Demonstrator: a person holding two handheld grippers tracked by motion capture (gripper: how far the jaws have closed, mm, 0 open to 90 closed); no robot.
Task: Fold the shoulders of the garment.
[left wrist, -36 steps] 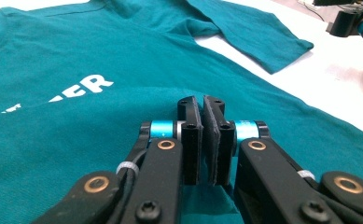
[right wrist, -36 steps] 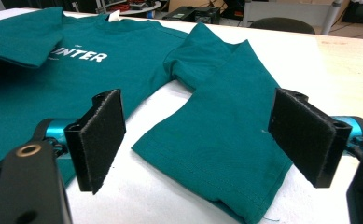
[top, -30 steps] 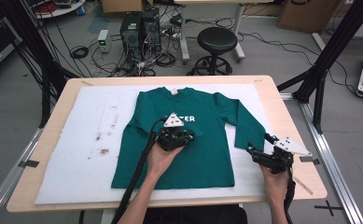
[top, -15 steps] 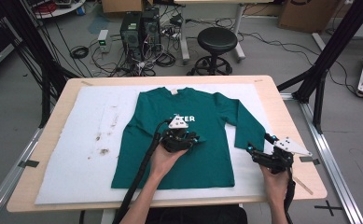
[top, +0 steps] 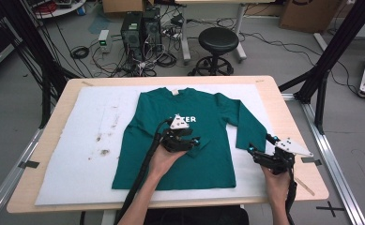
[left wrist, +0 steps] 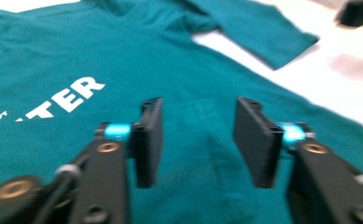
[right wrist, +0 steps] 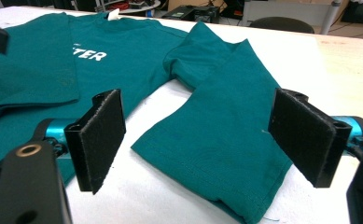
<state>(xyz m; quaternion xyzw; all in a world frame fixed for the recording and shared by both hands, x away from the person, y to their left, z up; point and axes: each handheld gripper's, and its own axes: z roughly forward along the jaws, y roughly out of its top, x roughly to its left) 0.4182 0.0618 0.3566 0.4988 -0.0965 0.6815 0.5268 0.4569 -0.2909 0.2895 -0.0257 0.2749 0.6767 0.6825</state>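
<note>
We see the shirt (top: 180,136) lying flat on the white mat (top: 77,154), which covers the table (top: 297,136). The left gripper (top: 182,140) is over the middle of the shirt. At 3 o'clock from it, the right gripper (top: 260,152) is just beside the sleeve end (top: 248,136). At 12 o'clock, behind the table, stands a stool (top: 217,44).
</note>
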